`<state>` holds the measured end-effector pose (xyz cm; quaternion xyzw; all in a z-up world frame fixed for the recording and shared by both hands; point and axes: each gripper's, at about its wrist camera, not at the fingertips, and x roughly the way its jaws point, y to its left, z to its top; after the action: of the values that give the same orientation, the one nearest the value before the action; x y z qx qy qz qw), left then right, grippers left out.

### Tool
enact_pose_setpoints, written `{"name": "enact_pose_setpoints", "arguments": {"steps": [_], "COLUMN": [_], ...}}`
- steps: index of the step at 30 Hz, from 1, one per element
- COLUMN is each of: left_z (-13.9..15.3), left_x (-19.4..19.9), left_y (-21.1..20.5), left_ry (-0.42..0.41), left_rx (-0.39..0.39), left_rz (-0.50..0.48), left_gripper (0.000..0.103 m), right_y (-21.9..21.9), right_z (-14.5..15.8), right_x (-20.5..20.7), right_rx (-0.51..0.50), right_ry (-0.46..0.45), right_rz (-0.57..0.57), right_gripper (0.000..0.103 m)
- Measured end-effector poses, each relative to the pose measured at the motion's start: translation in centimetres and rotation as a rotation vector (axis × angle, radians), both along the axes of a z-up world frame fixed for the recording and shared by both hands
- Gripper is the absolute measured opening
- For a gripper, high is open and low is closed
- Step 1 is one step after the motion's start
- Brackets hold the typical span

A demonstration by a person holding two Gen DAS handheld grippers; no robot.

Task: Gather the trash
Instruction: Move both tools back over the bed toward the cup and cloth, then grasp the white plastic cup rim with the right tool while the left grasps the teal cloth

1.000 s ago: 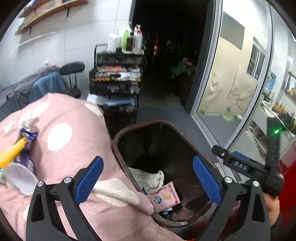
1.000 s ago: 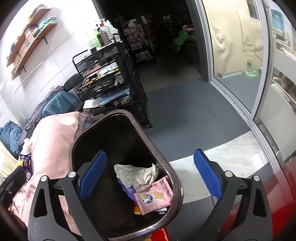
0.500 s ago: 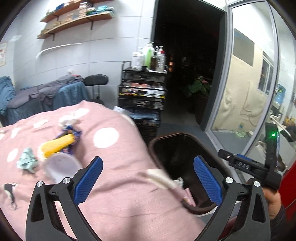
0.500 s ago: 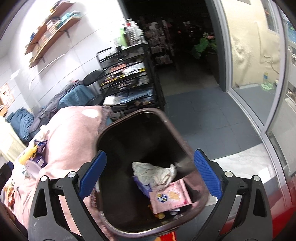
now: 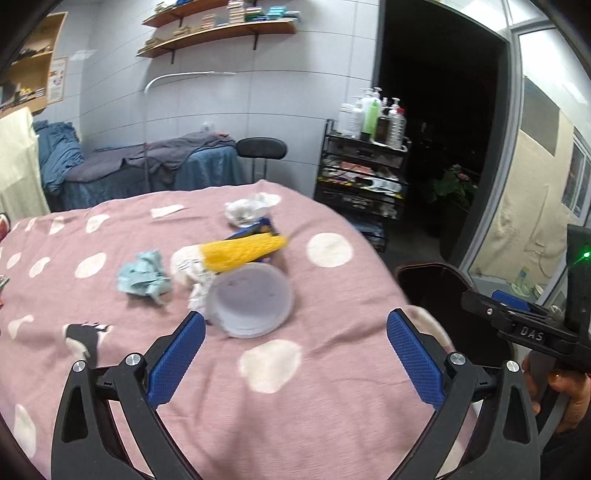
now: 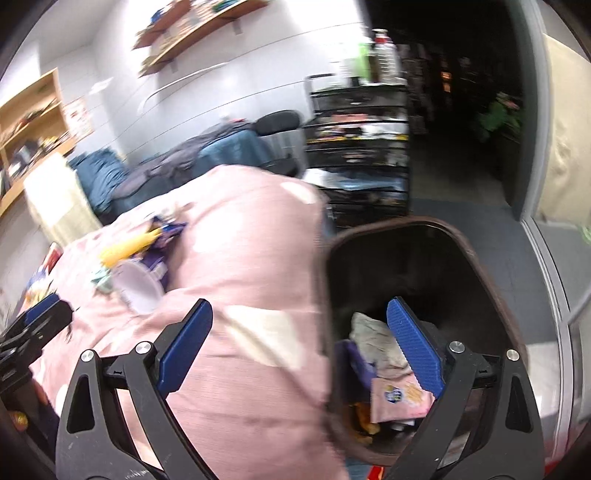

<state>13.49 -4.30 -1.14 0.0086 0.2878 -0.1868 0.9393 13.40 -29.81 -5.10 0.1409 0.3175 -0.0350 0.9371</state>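
Pink polka-dot tablecloth [image 5: 303, 398] over table. On it, clustered mid-surface: white cup [image 5: 255, 301] on side, yellow wrapper [image 5: 242, 251] just behind, teal crumpled paper [image 5: 144, 275] beside, white crumpled tissue [image 5: 247, 210] farther back. Dark trash bin [image 6: 476, 258] at table edge, wrappers inside. Black cart [image 5: 364, 177] with bottles by dark doorway; wall shelves [image 5: 218, 29] above. Left gripper [image 5: 295, 354] spread wide, empty, near cup. Right gripper [image 6: 299, 354] spread wide, empty, over bin edge.

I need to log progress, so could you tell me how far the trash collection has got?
Partly done: the bin already holds a pink wrapper and crumpled paper. Nothing is in hand; the left gripper and right gripper are open. Left on the table: the white cup, yellow wrapper, blue tissue and white wad.
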Motion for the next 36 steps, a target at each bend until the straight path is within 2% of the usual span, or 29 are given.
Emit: {"name": "enact_pose_setpoints", "arguments": {"steps": [7,15,21,27,33,35,36], "left_z": [-0.9,-1.8,-2.5,-2.8,-3.1,-3.4,-3.7], "left_x": [1.0,2.1,3.2,6.1,10.1,11.5,12.3], "left_y": [5.1,10.6,12.9,12.4,11.5,11.1,11.0], "left_ry": [0.024,0.051,0.096,0.14,0.179,0.207,0.218], "left_rx": [0.001,0.004,-0.018,0.003,0.036,0.042,0.049], "left_rz": [0.12,0.241,0.27,0.243,0.259,0.26,0.265], "left_gripper": [0.098,0.097,0.097,0.094,0.089,0.088,0.087], "right_y": [5.4,9.6,11.9,14.1,16.0,16.3,16.4], "right_z": [0.8,0.8,0.1,-0.6,-1.8,-2.1,-2.2], "right_x": [2.4,5.5,8.1,11.3,14.1,14.8,14.9], "right_rx": [-0.017,-0.005,-0.02,-0.063,-0.068,-0.06,-0.058], "right_ry": [0.008,0.049,0.113,0.169,0.234,0.251,0.252], "right_rz": [0.142,0.255,0.306,0.349,0.395,0.406,0.406], "right_gripper": [0.094,0.094,0.093,0.075,0.046,0.028,0.024]}}
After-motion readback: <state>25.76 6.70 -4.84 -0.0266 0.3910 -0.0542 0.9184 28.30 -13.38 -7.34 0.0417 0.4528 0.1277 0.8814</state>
